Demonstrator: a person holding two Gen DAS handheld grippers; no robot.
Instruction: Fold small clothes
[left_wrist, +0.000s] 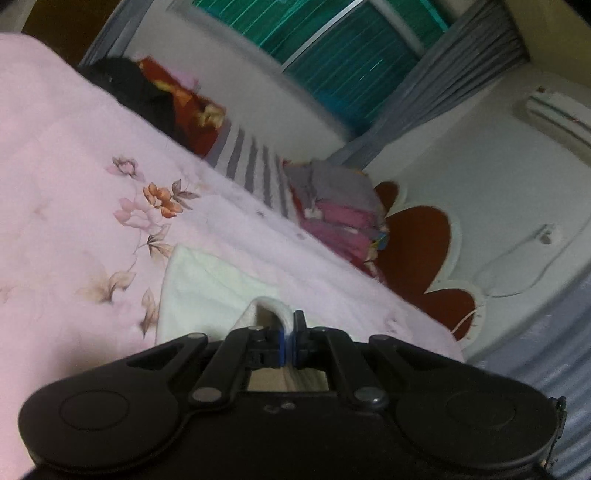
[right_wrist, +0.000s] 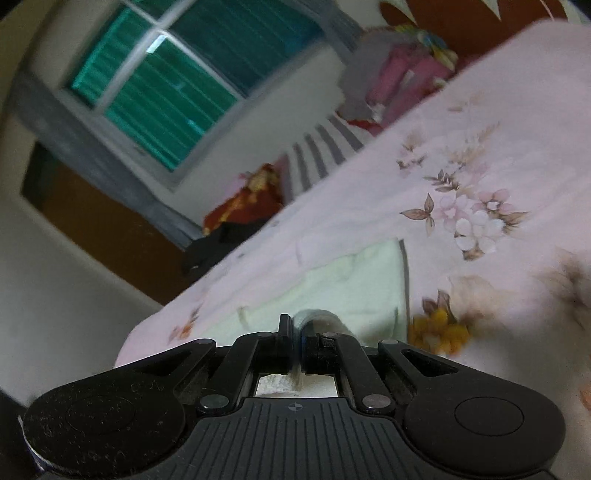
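White cloth (left_wrist: 207, 284), soft and towel-like, is lying spread on a bed, with its near edge lifted off the bedcover; in the left wrist view the left tool (left_wrist: 289, 341) is pinching a raised fold of that edge between closed jaws, the fabric arching up and over to the fingers; in the right wrist view the same cloth (right_wrist: 354, 291) is looking pale green-white, and the right tool (right_wrist: 298, 345) is clamping another raised fold of its near edge, jaws closed on the fabric; both views are blurred.

Pink bedcover (left_wrist: 74, 184) printed with pale and orange flowers is lying under the cloth and filling most of each view; beyond it, along the far side of the bed, a stack of folded pink and grey clothes (left_wrist: 340, 210) is sitting beside a striped grey and white sheet (left_wrist: 255, 170); a dark garment (left_wrist: 140, 92) and a red patterned cloth (left_wrist: 192, 110) are lying further along the same side; a window with teal glass (left_wrist: 332, 55) and grey curtains (left_wrist: 461, 66) is standing behind; a dark red headboard with white trim (left_wrist: 417, 251) is rising at the head of the bed.
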